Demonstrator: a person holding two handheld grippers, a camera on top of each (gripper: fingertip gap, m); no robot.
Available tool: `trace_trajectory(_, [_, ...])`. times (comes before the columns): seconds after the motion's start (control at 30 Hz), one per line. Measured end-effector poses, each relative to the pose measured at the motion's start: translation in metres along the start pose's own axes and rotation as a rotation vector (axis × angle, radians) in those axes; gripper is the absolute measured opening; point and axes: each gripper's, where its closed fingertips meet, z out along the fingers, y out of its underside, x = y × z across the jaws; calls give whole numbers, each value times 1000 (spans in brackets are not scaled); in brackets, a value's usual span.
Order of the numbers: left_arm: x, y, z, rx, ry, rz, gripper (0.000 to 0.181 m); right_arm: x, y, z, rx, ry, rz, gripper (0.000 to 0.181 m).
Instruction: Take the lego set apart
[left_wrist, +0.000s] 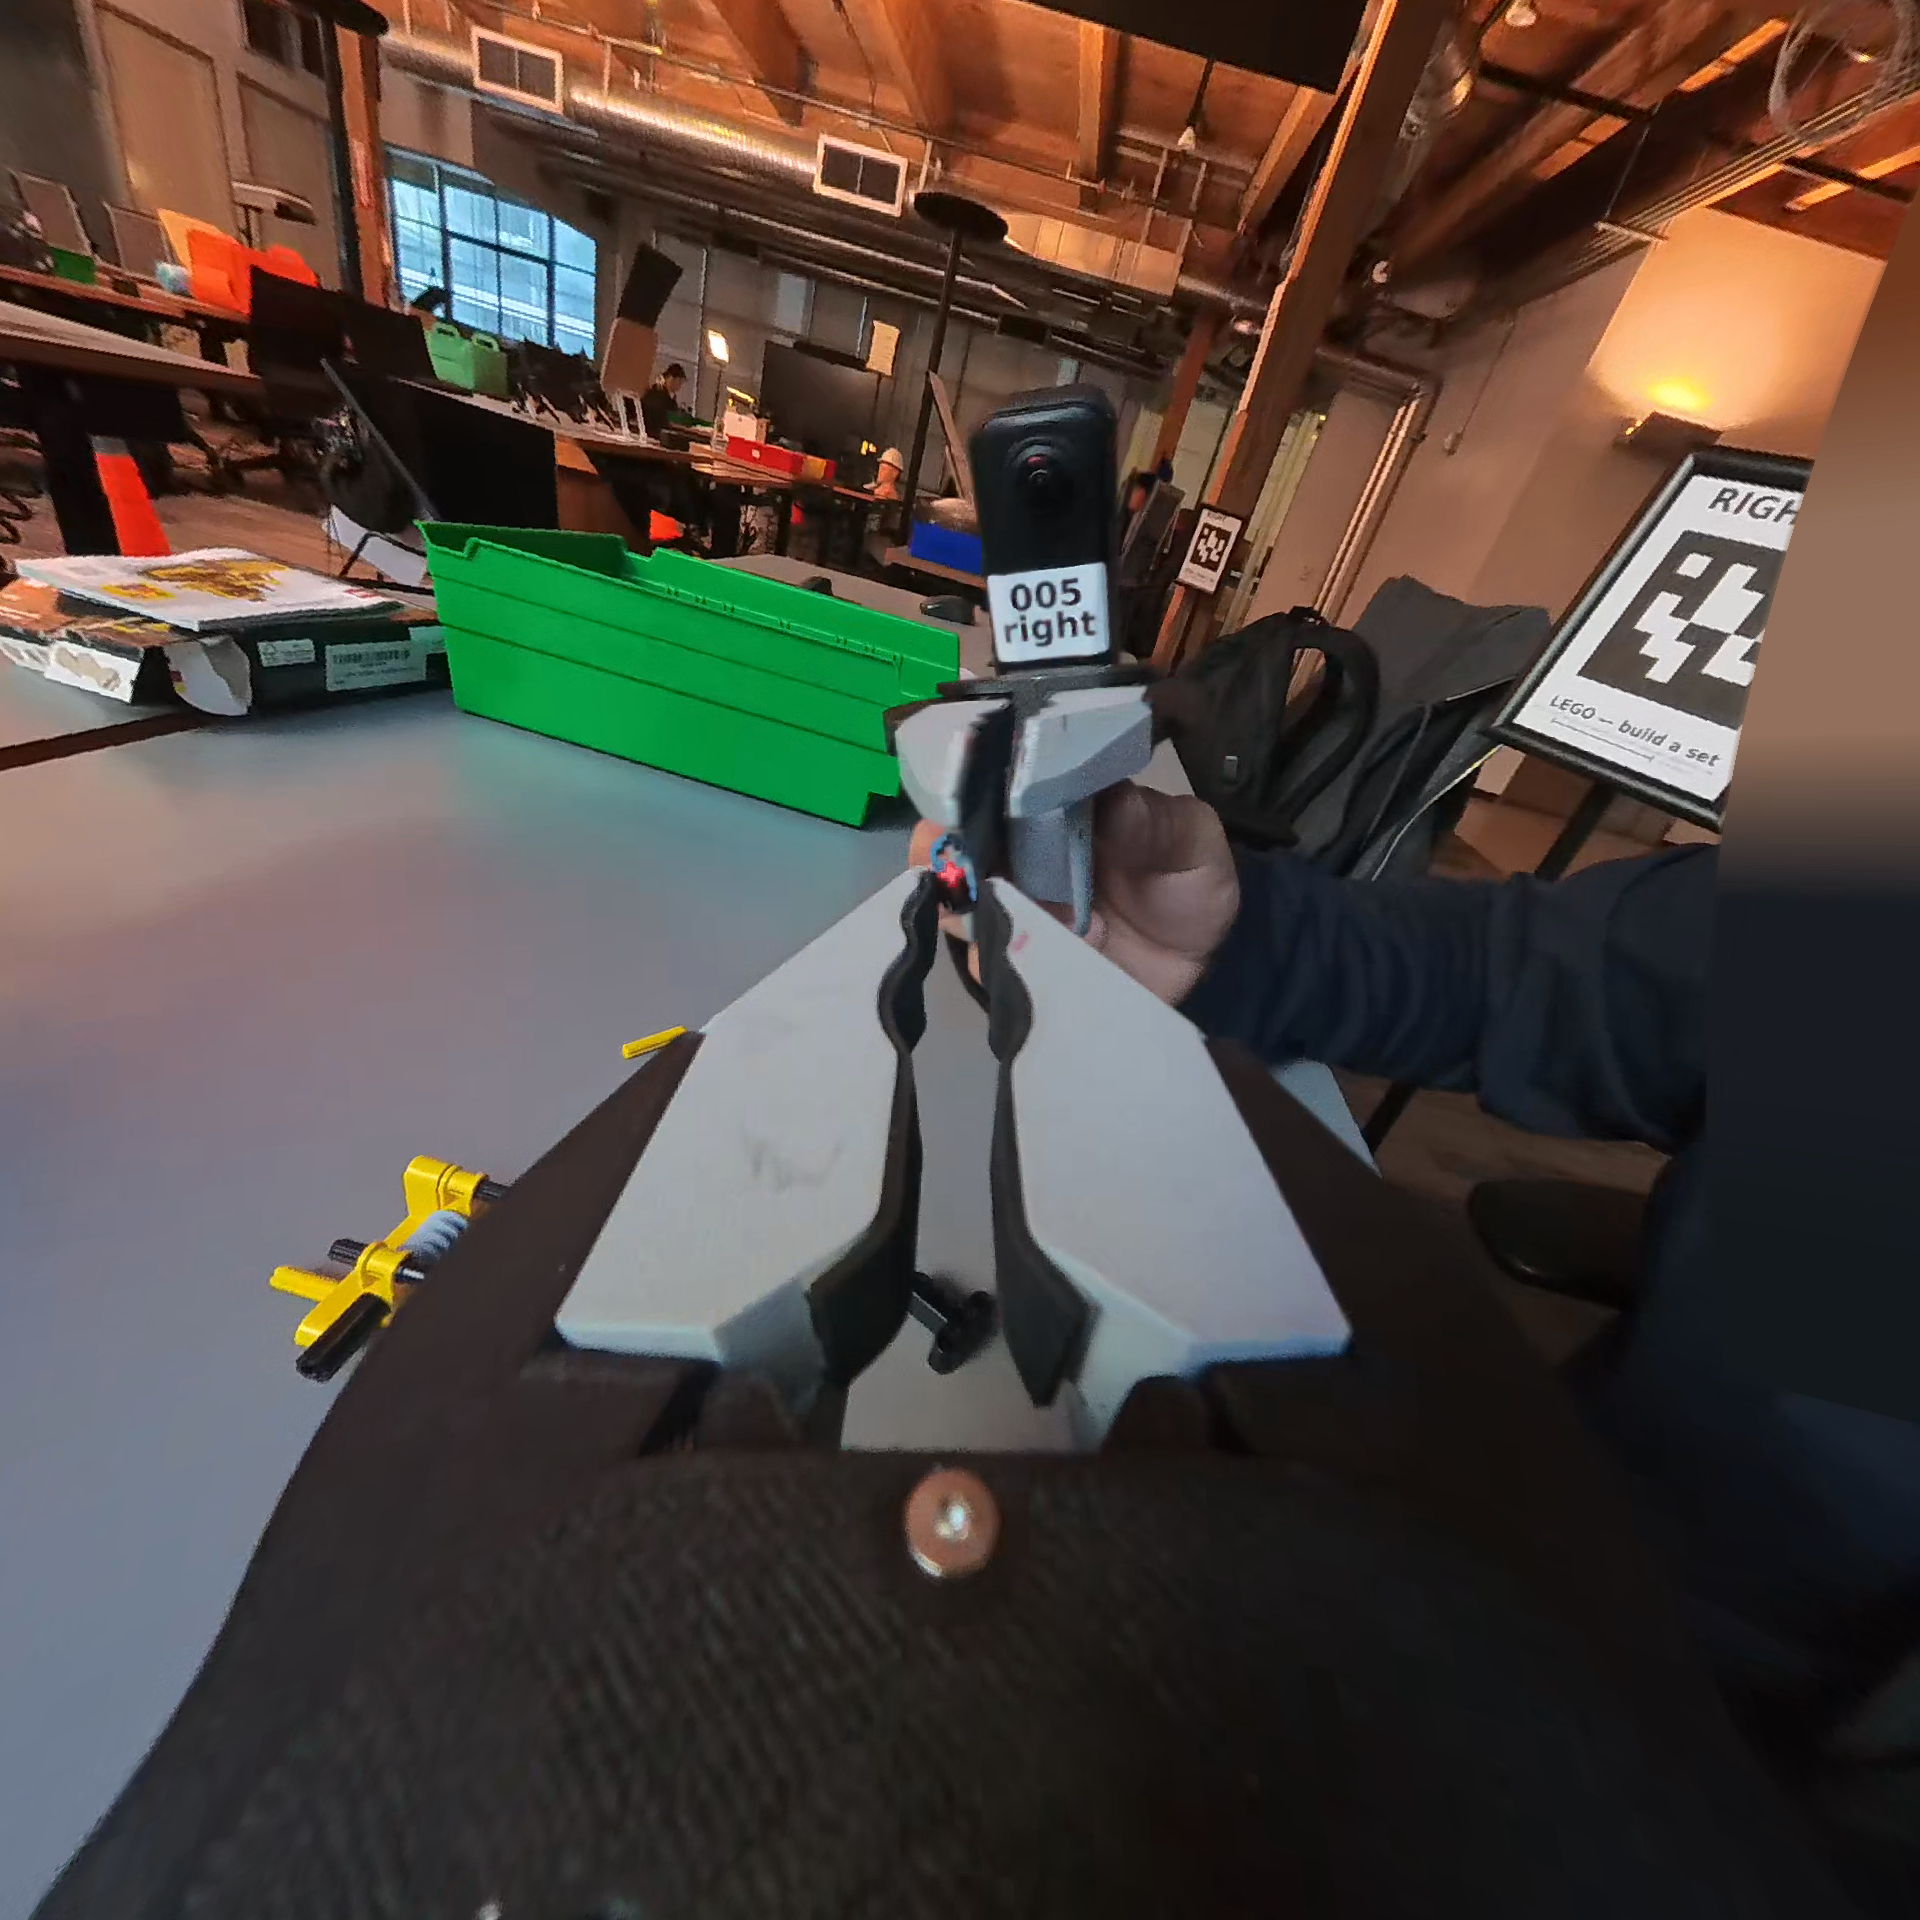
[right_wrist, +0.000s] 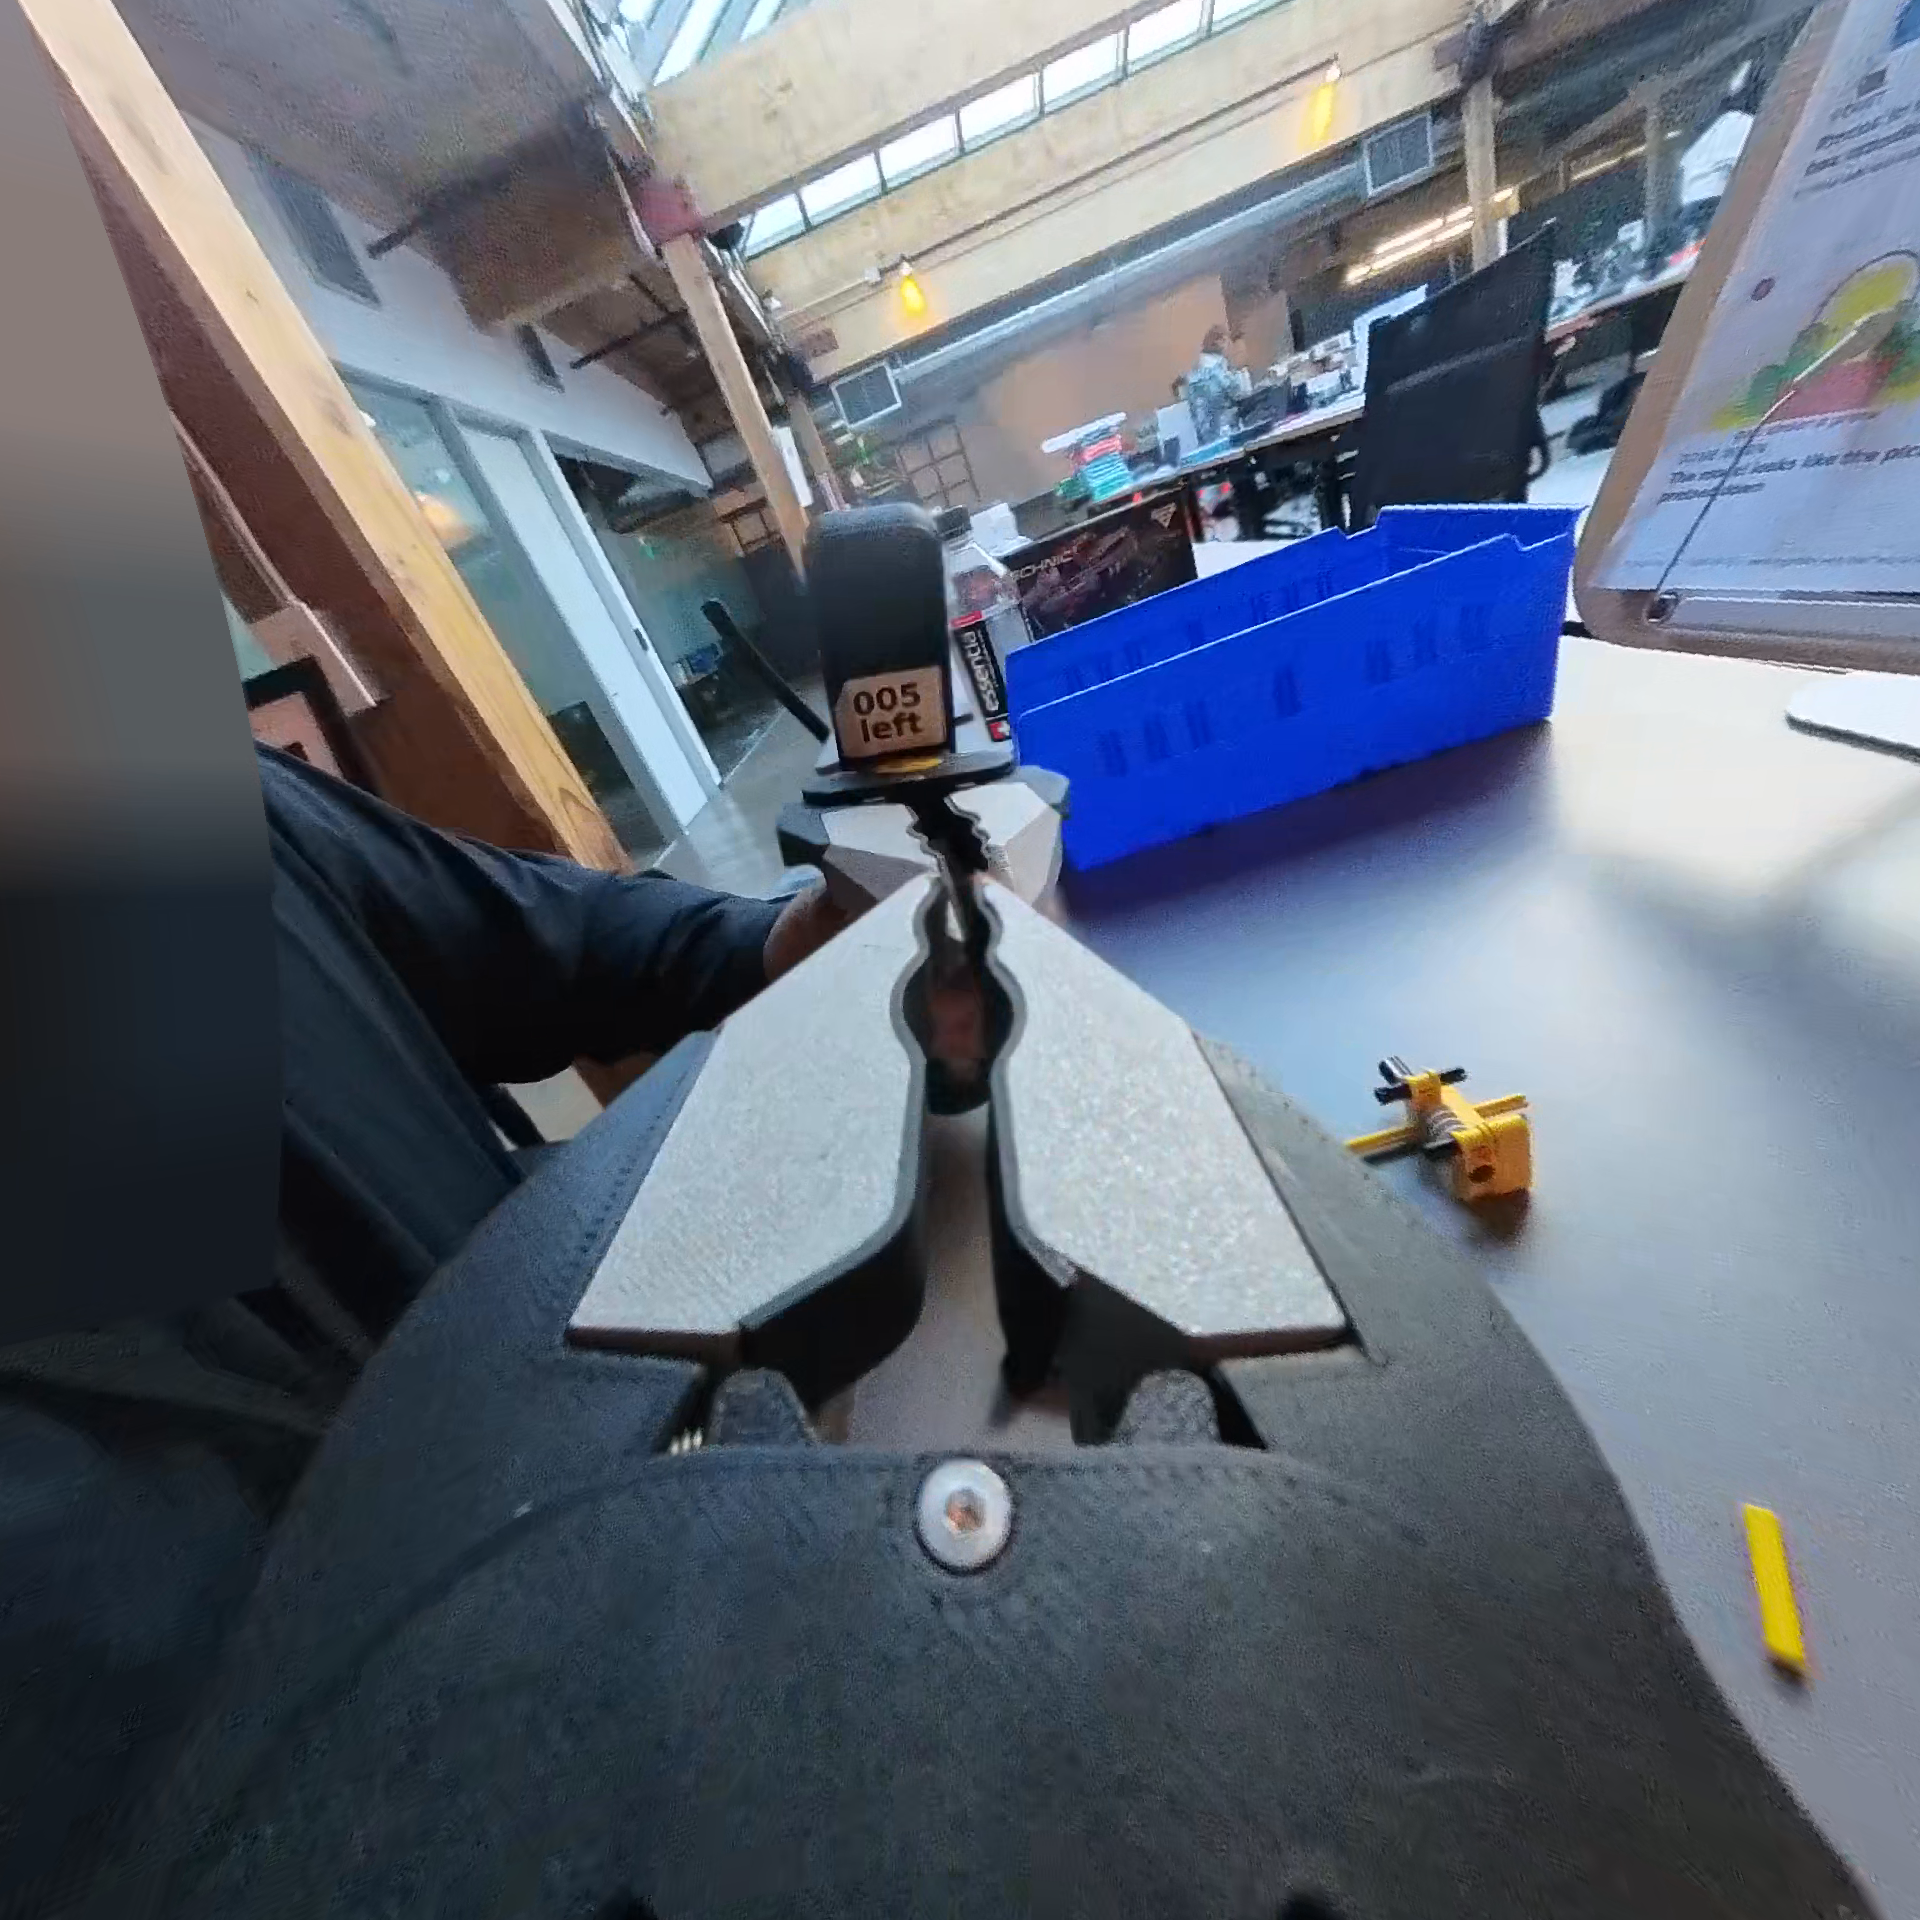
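My left gripper (left_wrist: 951, 883) and my right gripper (right_wrist: 954, 906) meet tip to tip above the table's near edge. Both are shut on one small lego piece (left_wrist: 950, 876) with blue and red parts, dark in the right wrist view (right_wrist: 951, 1023). The right gripper (left_wrist: 982, 821) faces the left wrist view; the left gripper (right_wrist: 948, 831) faces the right wrist view. A yellow lego assembly (left_wrist: 384, 1257) with black axles and a grey worm gear lies on the table (right_wrist: 1455, 1138). A small yellow stick (left_wrist: 655, 1042) lies apart (right_wrist: 1775, 1600). A black lego part (left_wrist: 951, 1320) shows between my left fingers.
A green bin (left_wrist: 675, 665) stands at the back of the grey table (left_wrist: 312, 935), with a lego box and booklet (left_wrist: 208, 634) to its left. A blue bin (right_wrist: 1299, 707), a bottle (right_wrist: 982, 623) and a clipboard stand (right_wrist: 1766, 416) are on the other side. A backpack (left_wrist: 1278, 717) sits off the table.
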Motion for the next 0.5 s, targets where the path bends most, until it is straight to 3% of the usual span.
trace_trajectory(0.1, [0, -1, 2, 29, -3, -11, 5, 4, -2, 0, 15, 35, 4, 0])
trace_trajectory(0.13, [1, -3, 1, 42, 4, -13, 5, 7, -5, -3, 33, 56, 6, 12])
trace_trajectory(0.2, [0, -7, -1, 63, -6, -4, 5, 10, -8, -8, 52, 71, 10, 13])
trace_trajectory(0.3, [3, -11, -1, 80, 3, 16, 5, 6, -6, -5, 49, 28, 51, 16])
trace_trajectory(0.5, [4, -14, -2, 102, 9, 12, 5, 0, -3, 5, 65, -49, 126, 3])
